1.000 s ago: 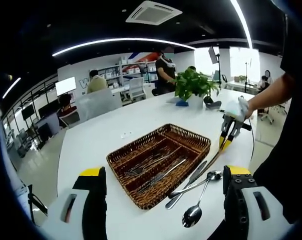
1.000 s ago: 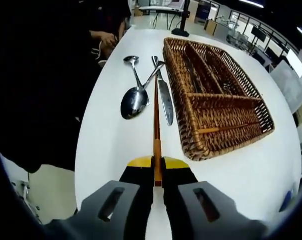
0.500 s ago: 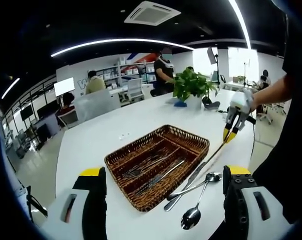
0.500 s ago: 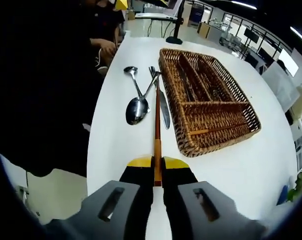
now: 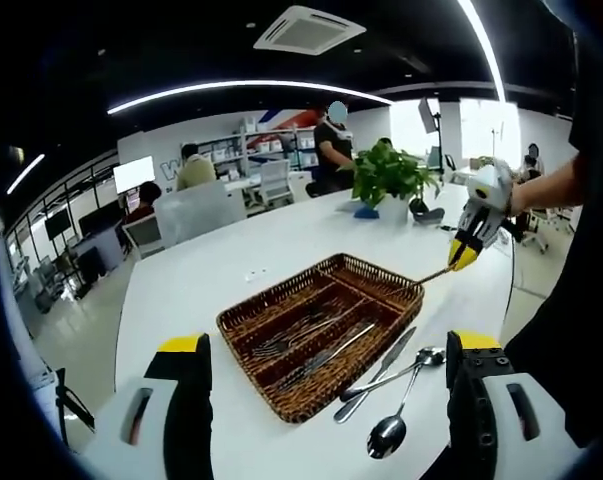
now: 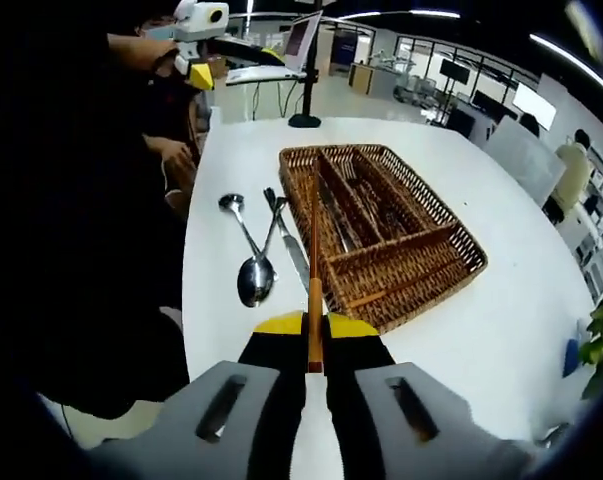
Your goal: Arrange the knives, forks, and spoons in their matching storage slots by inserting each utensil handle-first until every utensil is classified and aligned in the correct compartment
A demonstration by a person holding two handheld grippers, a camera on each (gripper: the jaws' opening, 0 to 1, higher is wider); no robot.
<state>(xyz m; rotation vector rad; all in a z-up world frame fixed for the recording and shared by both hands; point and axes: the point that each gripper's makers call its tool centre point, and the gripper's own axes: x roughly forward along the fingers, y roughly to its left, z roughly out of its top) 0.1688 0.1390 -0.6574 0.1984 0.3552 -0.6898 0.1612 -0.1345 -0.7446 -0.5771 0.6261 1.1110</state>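
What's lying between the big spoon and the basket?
In the right gripper view, a knife lies on the white table between the big spoon and the wicker basket, right beside the basket's wall. A second, smaller spoon lies farther out.

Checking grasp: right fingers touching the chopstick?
Touching. In the right gripper view the right gripper has its fingers shut on the chopstick, which emerges from between them.

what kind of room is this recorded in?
Likely an open-plan office or lab: a ceiling air-conditioning vent, strip lights, a wall monitor, shelving, people at desks, and a large white table holding the wicker tray.
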